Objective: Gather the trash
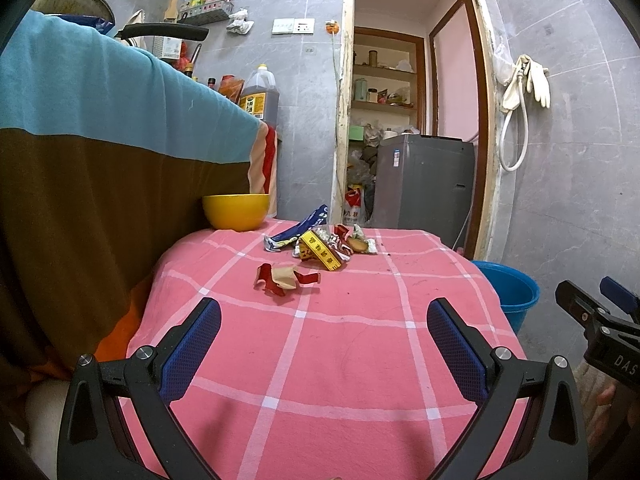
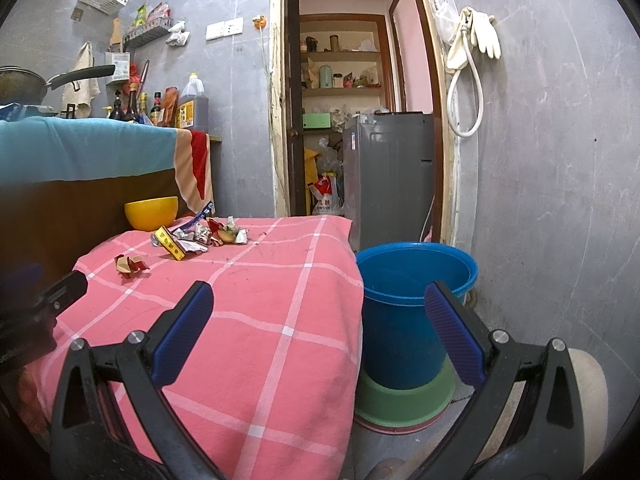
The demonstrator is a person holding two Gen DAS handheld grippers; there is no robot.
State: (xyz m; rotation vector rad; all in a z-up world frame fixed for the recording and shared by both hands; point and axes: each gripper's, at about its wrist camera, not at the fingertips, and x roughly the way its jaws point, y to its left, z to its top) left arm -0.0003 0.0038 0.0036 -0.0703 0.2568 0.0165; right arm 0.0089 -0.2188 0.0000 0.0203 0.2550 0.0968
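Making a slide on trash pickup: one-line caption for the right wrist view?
Open right claw hovers over the pink checked table; wrappers lie near a yellow bowl, blue bucket beside the table.

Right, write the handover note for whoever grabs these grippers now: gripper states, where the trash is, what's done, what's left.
Left gripper: open, empty, above the near part of the pink checked cloth.
Right gripper: open, empty, at the cloth's right edge, facing the blue bucket.
Trash: red and tan wrapper scrap lies alone, nearest the grippers. Behind it a pile: yellow strip wrapper, blue wrapper, silver foil pieces with a biscuit.
Yellow bowl stands at the cloth's far left.
Blue bucket sits on the floor right of the table; what is visible of its inside looks empty.
Done: nothing collected yet.
Left: all the pieces.
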